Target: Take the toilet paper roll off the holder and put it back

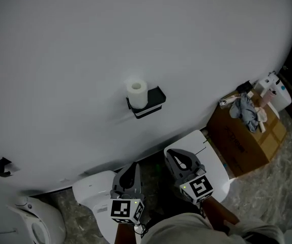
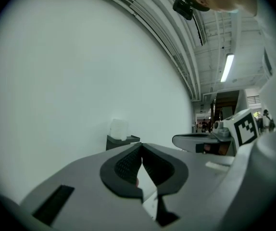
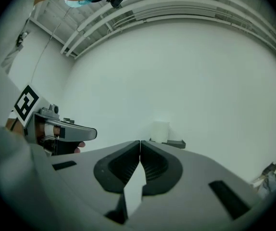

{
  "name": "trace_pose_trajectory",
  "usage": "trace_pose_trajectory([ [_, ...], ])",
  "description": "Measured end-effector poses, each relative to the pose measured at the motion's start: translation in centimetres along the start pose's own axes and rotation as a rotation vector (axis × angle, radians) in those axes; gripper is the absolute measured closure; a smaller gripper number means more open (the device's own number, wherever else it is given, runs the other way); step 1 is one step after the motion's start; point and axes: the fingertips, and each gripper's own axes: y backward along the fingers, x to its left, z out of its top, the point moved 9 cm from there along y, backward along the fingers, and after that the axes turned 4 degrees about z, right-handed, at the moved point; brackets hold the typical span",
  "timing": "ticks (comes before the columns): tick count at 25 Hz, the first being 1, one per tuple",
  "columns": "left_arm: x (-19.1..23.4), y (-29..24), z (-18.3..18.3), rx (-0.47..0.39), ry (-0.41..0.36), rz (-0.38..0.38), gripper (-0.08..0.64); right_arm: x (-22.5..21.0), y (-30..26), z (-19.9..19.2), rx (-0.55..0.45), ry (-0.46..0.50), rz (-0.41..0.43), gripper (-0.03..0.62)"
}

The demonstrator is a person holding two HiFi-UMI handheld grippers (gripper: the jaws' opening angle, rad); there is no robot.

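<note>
**Roll still on its holder, both tongs clenched and empty**

Nearest the person, the left tongs [image 1: 134, 165] and right tongs [image 1: 172, 155] are held side by side and level, both aimed at the wall [image 1: 75, 55]. Each gripper view shows its jaws pressed together with nothing between them. They hang above white toilet fixtures [image 1: 92, 188] and are well apart from the target.

Further off, a black holder [image 1: 152, 107] juts from the wall. The toilet paper roll [image 1: 137, 91] stands upright at the holder's left end, its hollow core facing up. No view shows whether a peg runs up inside it.

The roll is probably very light and soft. Its paper face should give the pads plenty of friction, but a hard squeeze would likely dent it. The best hold looks to be across the round sides at mid-height, with the jaws opened wide first and then closed gently. Lifting straight up would clear any hidden peg. A loose tail could unwind if it is brushed.
</note>
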Motion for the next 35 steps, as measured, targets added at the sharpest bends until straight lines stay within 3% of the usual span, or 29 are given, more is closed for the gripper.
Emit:
trace_pose_trajectory([
  [15, 6.4, -11.8, 1.9, 0.024, -0.031, -0.022, 0.549, -7.4, -10.9, 0.4, -0.045, -0.002, 0.015, 0.588],
  [21, 7.7, -16.0, 2.3, 0.014, -0.032, -0.045, 0.548, -9.3, -13.6, 0.3, -0.025, -0.058, 0.080, 0.584],
  [22, 7.8, -16.6, 2.4, 0.015, -0.036, -0.057, 0.547, -9.6, -14.0, 0.4, -0.020, -0.063, 0.091, 0.578],
  [24, 8.0, -17.9, 2.5, 0.032, -0.052, -0.073, 0.513, -10.1, -14.8, 0.6, -0.014, -0.070, 0.108, 0.481],
  [25, 8.2, -18.4, 2.5, 0.043, -0.059, -0.077, 0.492, -10.3, -15.2, 0.7, -0.013, -0.075, 0.113, 0.467],
  [35, 9.7, -21.9, 2.4, 0.095, -0.067, -0.079, 0.392, -12.5, -18.2, 2.0, -0.015, -0.146, 0.161, 0.420],
])
